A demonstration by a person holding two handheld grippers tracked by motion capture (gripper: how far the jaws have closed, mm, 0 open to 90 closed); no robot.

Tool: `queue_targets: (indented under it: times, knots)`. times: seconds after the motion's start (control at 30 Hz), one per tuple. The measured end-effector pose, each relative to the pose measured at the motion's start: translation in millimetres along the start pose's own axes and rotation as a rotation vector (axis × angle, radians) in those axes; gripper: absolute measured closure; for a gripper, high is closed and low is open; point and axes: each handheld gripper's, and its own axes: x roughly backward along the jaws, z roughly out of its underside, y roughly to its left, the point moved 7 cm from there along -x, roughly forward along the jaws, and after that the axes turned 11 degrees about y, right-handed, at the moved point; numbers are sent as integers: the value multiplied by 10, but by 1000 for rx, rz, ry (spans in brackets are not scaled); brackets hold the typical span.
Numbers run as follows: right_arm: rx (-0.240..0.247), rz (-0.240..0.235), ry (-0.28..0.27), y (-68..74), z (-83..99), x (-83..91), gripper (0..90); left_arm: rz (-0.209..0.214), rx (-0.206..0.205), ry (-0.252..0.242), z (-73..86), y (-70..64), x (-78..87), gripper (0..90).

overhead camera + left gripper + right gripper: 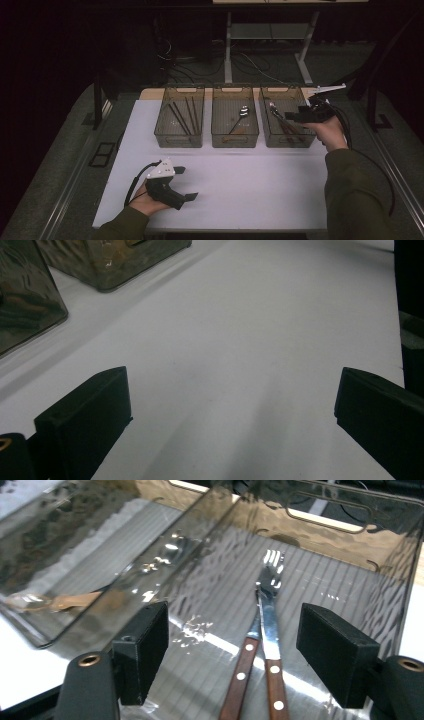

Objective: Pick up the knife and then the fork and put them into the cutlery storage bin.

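Hovering wide open, right gripper [232, 645] over right bin [330, 525]; two forks [267, 630] between fingers, tines pointing away; left gripper [232, 405] open, empty.

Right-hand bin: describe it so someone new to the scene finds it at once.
On the white table, three clear smoky bins stand side by side along the far edge. The right-hand bin is the one nearest the right tool, whose jaws hang open over it. Unlike the left bin with dark sticks and the middle bin with a spoon, it holds wooden-handled forks.
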Motion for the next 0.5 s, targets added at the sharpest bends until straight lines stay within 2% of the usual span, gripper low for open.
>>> queue_targets:
  times: [0.17, 0.3, 0.37, 0.5]
  knots:
    - [47, -17, -32, 183, 114, 78, 256, 1, 12, -6, -9, 3, 6, 8]
    - [84, -20, -36, 349, 211, 126, 232, -1, 15, -1, -5, 14, 12, 8]
    - [98, -23, -43, 431, 257, 145, 194, -2, 15, -1, -5, 14, 21, 8]
    - [117, -27, -65, 540, 335, 185, 188, -1, 11, 5, 4, 9, 17, 9]
